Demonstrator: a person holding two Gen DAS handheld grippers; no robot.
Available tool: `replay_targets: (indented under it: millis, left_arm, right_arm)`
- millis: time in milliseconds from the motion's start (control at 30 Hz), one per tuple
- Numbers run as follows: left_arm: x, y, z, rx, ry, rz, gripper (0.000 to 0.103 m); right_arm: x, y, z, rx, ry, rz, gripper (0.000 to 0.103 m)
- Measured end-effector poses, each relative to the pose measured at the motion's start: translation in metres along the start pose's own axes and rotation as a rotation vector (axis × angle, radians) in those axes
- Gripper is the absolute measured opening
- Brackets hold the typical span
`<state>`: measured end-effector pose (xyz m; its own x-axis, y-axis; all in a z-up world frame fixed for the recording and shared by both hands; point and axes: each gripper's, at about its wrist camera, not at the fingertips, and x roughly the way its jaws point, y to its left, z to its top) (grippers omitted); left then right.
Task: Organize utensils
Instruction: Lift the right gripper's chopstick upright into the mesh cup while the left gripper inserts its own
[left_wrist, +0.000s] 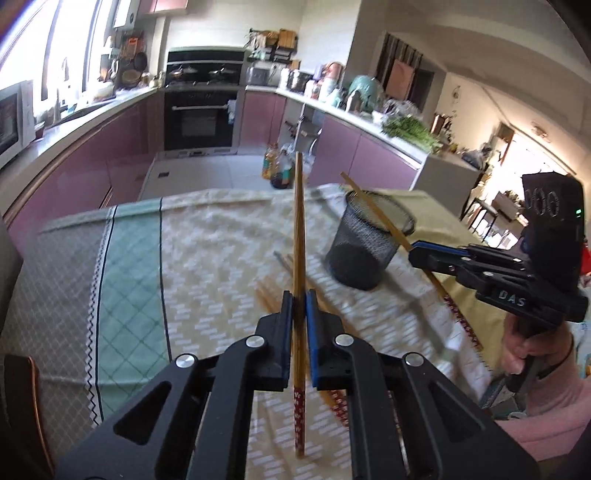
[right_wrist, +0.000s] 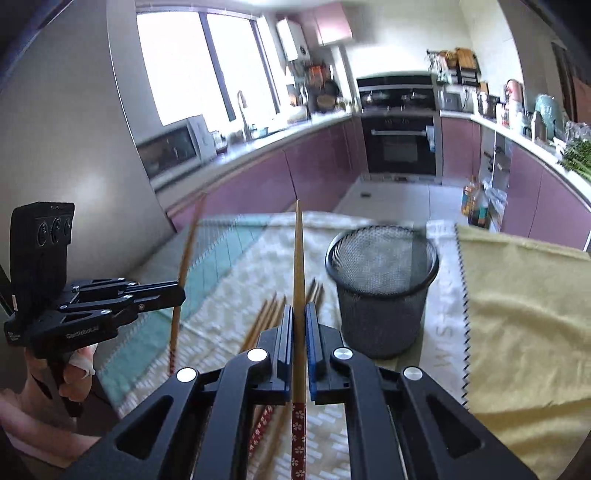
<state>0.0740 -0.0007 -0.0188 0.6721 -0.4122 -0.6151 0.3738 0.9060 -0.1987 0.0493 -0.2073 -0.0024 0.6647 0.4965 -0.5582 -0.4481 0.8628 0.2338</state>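
On cloth (right_wrist: 517, 314): mesh cup (right_wrist: 382, 291), empty inside.

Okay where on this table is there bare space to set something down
Free: the yellow cloth right of the mesh cup, and the green striped band at the table's left. Crowded: the middle, where loose chopsticks lie beside the cup.

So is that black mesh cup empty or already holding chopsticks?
Empty, as far as shows: the right wrist view looks into the mesh cup and only bare mesh appears inside. It stands upright on the cloth.
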Motion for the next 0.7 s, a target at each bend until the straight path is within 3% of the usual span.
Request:
replay_targets:
  millis: [367, 700]
  left_arm:
    - [-0.044, -0.026, 0.060, 0.019, -0.170, -0.145, 0.008]
    - [-0.024, -0.050, 0.120, 0.014, -0.225, -0.209, 0.008]
  right_arm:
    - [-0.021, -0.024, 0.035, 0.036, -0.159, 0.007, 0.006]
    - [-0.020, -0.048, 0.073, 0.061, -0.277, -0.033, 0.006]
